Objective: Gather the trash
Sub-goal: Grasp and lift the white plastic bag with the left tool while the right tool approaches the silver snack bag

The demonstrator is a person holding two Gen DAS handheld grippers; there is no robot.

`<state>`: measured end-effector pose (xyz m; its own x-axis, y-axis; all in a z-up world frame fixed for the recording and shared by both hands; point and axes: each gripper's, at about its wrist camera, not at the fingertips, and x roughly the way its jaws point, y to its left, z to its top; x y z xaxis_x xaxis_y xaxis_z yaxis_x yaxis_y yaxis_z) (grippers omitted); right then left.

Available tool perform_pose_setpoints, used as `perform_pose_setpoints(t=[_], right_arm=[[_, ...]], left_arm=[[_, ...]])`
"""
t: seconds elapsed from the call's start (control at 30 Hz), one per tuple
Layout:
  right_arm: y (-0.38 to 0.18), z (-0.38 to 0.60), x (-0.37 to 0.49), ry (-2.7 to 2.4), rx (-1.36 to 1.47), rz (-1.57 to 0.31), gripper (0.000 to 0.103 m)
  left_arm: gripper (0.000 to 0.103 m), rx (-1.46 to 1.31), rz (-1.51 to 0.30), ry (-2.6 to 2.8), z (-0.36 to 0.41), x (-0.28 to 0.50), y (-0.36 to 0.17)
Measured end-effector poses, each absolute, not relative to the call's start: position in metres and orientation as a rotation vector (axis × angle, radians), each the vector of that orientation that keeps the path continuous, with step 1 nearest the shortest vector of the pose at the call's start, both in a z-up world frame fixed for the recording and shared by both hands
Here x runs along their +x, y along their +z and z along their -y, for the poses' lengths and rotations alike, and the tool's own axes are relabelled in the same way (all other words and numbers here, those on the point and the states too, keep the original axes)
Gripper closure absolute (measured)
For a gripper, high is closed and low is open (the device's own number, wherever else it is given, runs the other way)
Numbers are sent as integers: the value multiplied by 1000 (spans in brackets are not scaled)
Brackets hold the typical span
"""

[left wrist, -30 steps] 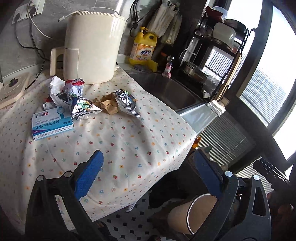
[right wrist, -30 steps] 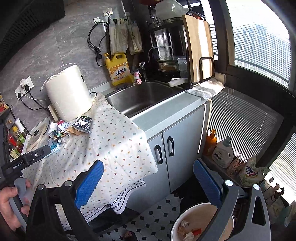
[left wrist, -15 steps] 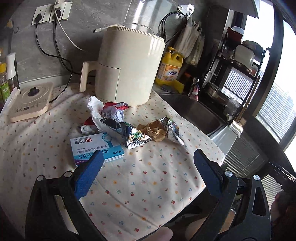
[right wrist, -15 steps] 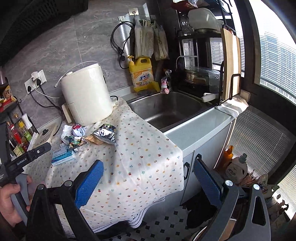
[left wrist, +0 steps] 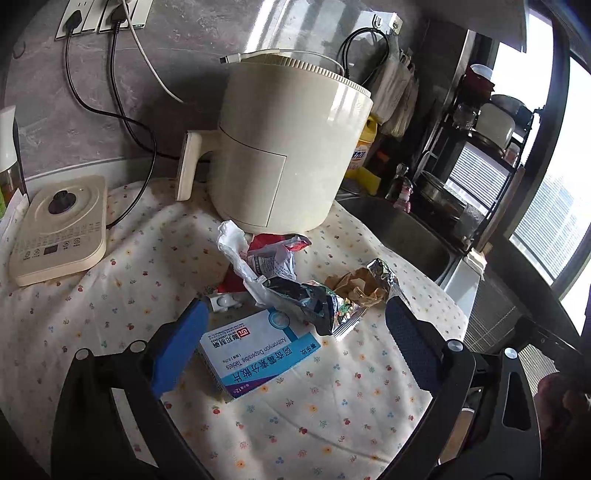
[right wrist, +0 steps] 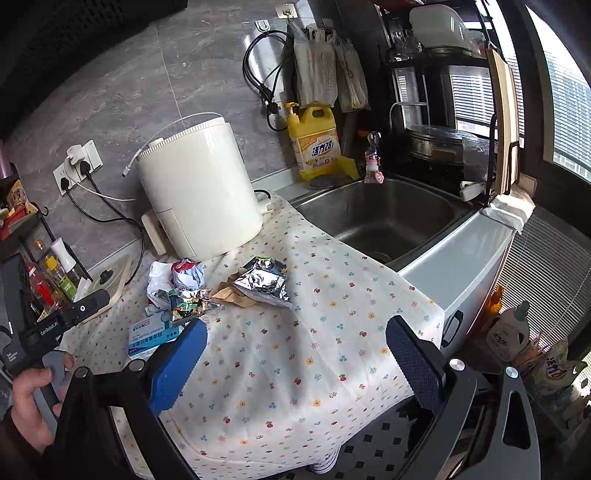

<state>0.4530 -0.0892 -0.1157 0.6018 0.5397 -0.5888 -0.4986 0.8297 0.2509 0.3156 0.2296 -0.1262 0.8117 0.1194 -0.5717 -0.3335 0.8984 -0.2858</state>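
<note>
Trash lies on the flowered tablecloth (left wrist: 332,413) in front of a cream air fryer (left wrist: 284,147): a blue and white medicine box (left wrist: 258,354), a dark foil snack wrapper (left wrist: 314,302), crumpled brown paper (left wrist: 354,284), a silver foil bag (right wrist: 262,284), white tissue (left wrist: 232,243) and a red and white wrapper (left wrist: 277,251). My left gripper (left wrist: 295,347) is open, low over the medicine box, which lies between its blue fingers. My right gripper (right wrist: 295,362) is open and empty, above the cloth near the table's front edge, short of the silver foil bag.
A cream kettle base (left wrist: 59,229) sits at the left with cords running to wall sockets (left wrist: 103,14). A steel sink (right wrist: 380,218) lies right of the cloth, with a yellow detergent jug (right wrist: 317,144) behind it. Bottles stand on the floor at far right (right wrist: 506,332).
Both grippers have risen from near the floor and a paper cup to table height. The left gripper has closed in on the medicine box. Both stayed open.
</note>
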Motion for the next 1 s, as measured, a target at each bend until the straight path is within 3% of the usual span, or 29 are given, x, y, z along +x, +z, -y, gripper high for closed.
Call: perform_pose_setpoints(t=[0.17, 0.4, 0.47, 0.7, 0.87, 1.0], right_arm=[[-121, 74, 451, 564, 83, -711, 8], [-125, 72, 459, 504, 107, -726, 8], [-124, 72, 462, 487, 119, -726, 8], [-125, 73, 464, 434, 112, -737, 8], [-131, 69, 465, 445, 96, -775, 11], [-137, 59, 472, 494, 73, -812, 16]], left_arm=[[27, -375, -613, 228, -258, 335, -130], [43, -402, -669, 198, -289, 368, -146], [53, -415, -694, 203, -296, 378, -154], [69, -470, -765, 221, -321, 405, -180], [99, -507, -774, 187, -327, 411, -184], [100, -502, -715, 179, -323, 399, -170]])
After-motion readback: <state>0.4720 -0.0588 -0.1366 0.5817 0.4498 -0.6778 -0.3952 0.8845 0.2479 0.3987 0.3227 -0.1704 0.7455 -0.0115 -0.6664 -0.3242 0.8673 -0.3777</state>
